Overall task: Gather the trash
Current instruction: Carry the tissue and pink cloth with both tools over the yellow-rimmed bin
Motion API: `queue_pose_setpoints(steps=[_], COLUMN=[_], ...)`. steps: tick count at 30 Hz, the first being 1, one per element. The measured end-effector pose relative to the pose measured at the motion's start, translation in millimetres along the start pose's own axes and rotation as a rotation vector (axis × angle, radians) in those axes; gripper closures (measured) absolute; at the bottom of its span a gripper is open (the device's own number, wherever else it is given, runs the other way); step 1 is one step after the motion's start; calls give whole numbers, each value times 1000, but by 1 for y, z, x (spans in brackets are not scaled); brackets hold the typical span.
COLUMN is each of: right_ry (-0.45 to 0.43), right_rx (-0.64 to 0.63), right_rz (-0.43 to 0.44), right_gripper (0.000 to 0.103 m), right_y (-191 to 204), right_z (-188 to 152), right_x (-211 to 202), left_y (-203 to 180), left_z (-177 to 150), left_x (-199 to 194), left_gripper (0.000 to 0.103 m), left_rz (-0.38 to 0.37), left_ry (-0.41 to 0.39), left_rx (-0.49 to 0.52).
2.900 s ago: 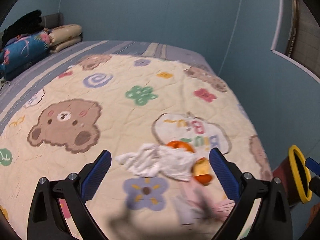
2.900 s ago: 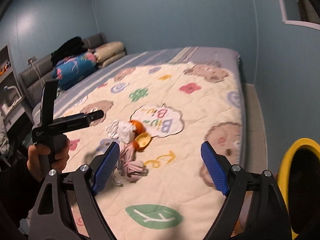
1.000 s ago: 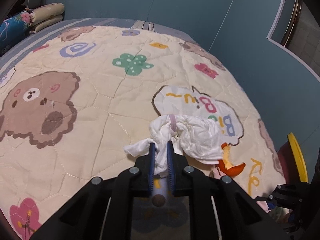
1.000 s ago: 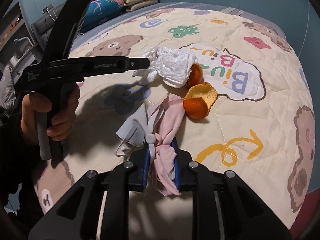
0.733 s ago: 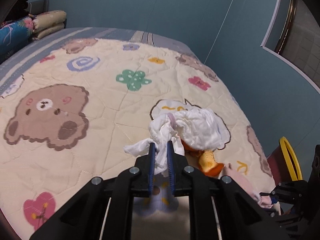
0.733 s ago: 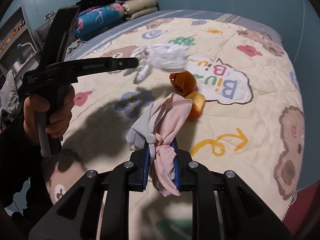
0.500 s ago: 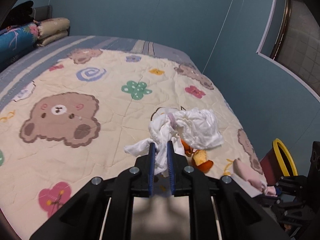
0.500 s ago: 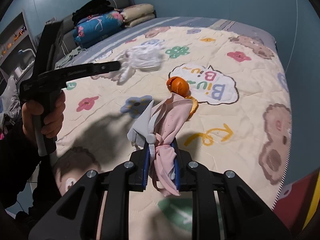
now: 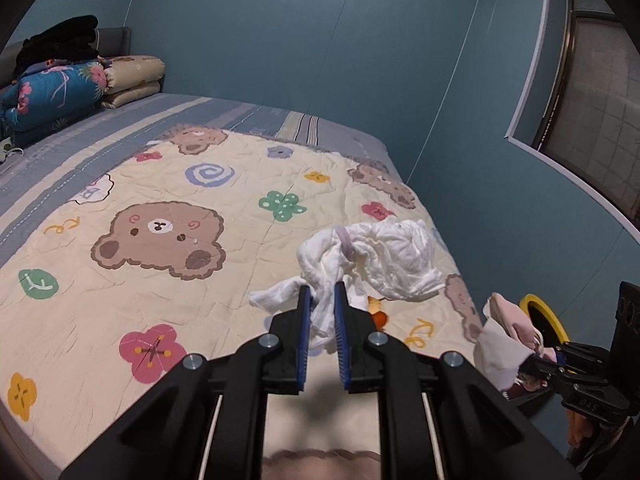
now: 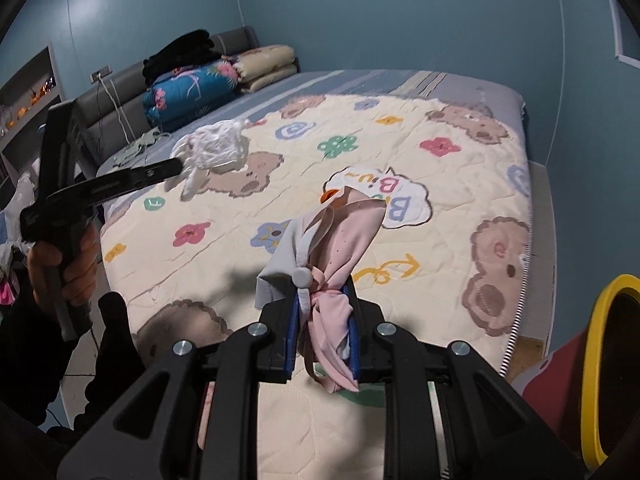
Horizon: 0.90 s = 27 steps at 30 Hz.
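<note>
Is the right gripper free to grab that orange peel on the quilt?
Probably not yet: the right gripper is shut on a pink cloth, which also hangs before the orange peel.

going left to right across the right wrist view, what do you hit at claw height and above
hand on the left claw's handle → white crumpled tissue in the left claw → pink and grey cloth in the right claw → yellow-rimmed bin

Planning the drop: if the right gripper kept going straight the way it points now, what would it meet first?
Probably the quilt on the bed. The right gripper, shut on the pink rag, aims down at it; the yellow-rimmed bin sits off to the right, outside that line. Depth is uncertain.
</note>
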State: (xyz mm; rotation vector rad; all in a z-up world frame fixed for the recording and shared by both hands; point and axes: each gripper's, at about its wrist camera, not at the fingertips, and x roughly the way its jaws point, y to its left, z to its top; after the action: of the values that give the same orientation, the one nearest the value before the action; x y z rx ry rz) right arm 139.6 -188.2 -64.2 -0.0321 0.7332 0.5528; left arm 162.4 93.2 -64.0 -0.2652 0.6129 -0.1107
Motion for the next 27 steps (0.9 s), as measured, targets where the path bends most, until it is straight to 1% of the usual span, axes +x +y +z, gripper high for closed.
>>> queue_pose_setpoints(steps=[3, 7, 14, 17, 27], right_ry=[-32, -64, -109, -119, -177], right_rx=[12, 25, 62, 81, 128], right_rz=[-11, -27, -61, -65, -162], right_gripper=[84, 84, 84, 84, 84], right_y=[-4, -13, -34, -46, -85], right_z=[1, 3, 5, 5, 4], right_x=[-15, -30, -53, -62, -93], left_y=[-13, -34, -74, -88, -130], left_z=[1, 3, 9, 11, 19], left_x=[-12, -26, -39, -40, -18], left_gripper=[92, 92, 92, 92, 92], left_rz=[-24, -38, -90, -113, -171], left_ry=[-11, -31, -45, -50, -20], left_rx=[1, 34, 91, 104, 144])
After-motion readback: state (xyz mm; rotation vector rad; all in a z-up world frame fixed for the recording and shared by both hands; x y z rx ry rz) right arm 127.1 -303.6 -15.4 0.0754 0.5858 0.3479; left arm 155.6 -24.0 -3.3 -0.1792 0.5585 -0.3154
